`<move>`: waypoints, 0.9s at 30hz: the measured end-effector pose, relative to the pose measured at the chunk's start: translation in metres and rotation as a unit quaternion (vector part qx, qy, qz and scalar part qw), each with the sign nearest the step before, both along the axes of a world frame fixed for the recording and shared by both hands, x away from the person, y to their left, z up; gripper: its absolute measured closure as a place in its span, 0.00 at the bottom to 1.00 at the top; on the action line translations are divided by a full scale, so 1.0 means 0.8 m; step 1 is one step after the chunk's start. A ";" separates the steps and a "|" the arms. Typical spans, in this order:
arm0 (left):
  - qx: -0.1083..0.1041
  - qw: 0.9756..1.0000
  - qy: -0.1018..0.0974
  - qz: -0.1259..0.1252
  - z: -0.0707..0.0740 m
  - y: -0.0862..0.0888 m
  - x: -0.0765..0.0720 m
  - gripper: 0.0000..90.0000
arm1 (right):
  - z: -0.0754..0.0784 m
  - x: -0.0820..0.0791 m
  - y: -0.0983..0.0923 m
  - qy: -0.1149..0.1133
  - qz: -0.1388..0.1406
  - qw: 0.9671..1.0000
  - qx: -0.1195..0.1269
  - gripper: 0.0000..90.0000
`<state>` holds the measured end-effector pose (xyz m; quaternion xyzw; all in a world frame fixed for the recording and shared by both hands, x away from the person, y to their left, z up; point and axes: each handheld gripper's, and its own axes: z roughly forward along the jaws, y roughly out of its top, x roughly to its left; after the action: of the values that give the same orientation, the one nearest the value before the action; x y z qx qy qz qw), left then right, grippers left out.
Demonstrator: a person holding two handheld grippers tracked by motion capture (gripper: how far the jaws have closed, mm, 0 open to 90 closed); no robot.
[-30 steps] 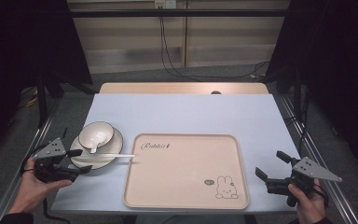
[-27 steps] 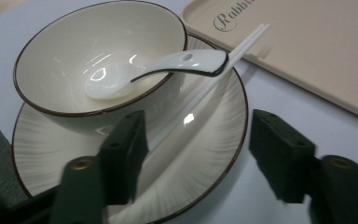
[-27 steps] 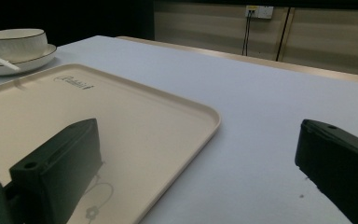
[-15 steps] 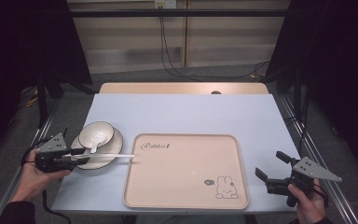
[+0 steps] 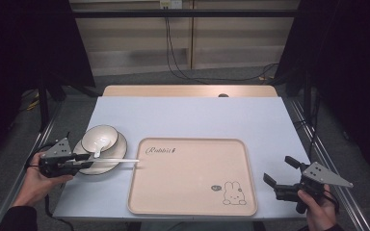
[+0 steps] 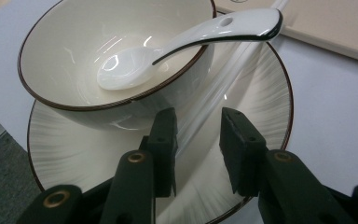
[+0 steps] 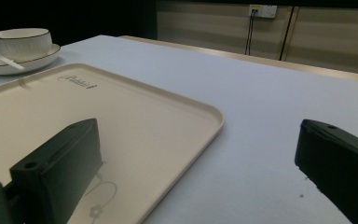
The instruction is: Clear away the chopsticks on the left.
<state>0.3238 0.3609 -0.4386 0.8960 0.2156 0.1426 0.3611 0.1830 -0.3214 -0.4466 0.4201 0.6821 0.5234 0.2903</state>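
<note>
High view: pale blue table [image 5: 188,115], dark surroundings

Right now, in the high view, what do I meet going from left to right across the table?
left gripper → bowl on its plate → beige tray → right gripper

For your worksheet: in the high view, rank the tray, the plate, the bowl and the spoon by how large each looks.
1. tray, clearly largest
2. plate
3. bowl, sitting on the plate
4. spoon, resting in the bowl
</note>
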 end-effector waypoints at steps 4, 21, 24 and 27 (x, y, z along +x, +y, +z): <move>0.015 1.000 0.001 -0.009 -0.002 -0.003 0.000 0.71 | 0.000 0.000 0.000 0.000 0.001 1.000 0.000 0.00; 0.021 0.998 0.030 -0.048 -0.006 -0.017 0.004 0.85 | 0.000 0.000 0.000 0.003 0.001 1.000 0.002 0.00; 0.018 0.998 0.035 -0.055 -0.006 -0.018 0.003 0.87 | 0.000 0.000 0.000 0.003 0.001 1.000 0.001 0.00; 0.020 0.997 0.037 -0.061 -0.005 -0.019 0.003 0.90 | -0.001 0.000 0.000 0.004 0.001 1.000 0.002 0.00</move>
<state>0.3261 0.3457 -0.4429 0.9193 0.1707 0.0912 0.3426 0.1833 -0.3216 -0.4470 0.4222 0.6829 0.5230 0.2860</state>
